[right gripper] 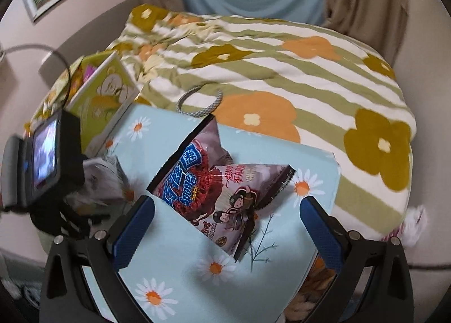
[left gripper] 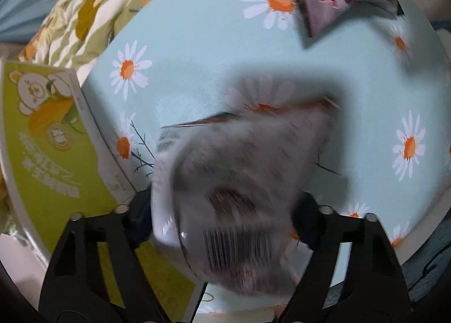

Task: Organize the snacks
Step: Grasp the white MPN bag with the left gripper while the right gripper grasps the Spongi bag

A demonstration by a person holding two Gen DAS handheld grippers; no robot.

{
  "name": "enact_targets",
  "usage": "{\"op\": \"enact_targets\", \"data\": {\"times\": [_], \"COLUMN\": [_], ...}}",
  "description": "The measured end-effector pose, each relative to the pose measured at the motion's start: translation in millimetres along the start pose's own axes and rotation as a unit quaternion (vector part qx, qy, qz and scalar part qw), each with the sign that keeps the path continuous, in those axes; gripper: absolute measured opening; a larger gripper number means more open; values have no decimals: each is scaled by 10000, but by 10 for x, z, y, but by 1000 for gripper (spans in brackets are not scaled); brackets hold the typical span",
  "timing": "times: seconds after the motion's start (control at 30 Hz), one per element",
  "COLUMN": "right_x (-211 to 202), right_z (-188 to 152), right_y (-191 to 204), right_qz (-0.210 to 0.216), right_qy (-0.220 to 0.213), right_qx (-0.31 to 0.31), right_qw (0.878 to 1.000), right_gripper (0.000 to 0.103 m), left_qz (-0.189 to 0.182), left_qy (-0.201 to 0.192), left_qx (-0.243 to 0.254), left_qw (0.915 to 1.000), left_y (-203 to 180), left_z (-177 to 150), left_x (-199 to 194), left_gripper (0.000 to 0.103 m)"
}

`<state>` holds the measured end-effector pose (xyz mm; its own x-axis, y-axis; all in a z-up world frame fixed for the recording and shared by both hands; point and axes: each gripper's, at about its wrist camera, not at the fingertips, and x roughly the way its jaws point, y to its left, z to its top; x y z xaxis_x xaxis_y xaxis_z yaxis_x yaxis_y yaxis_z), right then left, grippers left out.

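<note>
Left gripper (left gripper: 225, 210) is closed on a blurred snack packet (left gripper: 239, 182), barcode side toward the camera, held above the daisy-print tabletop (left gripper: 197, 41). Green bear box (left gripper: 50, 137) sits at the table's left edge. Right gripper (right gripper: 225, 227) is wide open with nothing between the fingers, hovering over the tabletop near the Sponge Crunch bag (right gripper: 208, 179) lying flat there. Floral blanket (right gripper: 282, 69) behind.

Blurred barcoded snack bag (left gripper: 234, 196); purple Sponge Crunch bag (right gripper: 217, 182) lying flat.
</note>
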<state>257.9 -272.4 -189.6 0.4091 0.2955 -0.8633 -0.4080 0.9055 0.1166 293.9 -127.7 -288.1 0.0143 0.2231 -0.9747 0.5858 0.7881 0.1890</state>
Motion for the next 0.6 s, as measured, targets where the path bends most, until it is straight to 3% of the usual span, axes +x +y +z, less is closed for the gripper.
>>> {"op": "enact_targets", "data": {"times": [0.3,0.6], "right_x": [123,431], "right_z": [112,109], "right_y": [143,270], "right_qz": [103,231], "right_qy": [-5,305], "right_qx": [-1125,-2141], "right_qw": [9936,9761], "right_gripper": [103,103], "left_qz": [-218,-346], "left_qy": [-204,-332], "left_qx": [-263,-603], "left_qw": [9992,9970], "left_y": [50,87], "left_z": [-35,-107], "left_x": [-16,-60], "left_gripper": [66,65]}}
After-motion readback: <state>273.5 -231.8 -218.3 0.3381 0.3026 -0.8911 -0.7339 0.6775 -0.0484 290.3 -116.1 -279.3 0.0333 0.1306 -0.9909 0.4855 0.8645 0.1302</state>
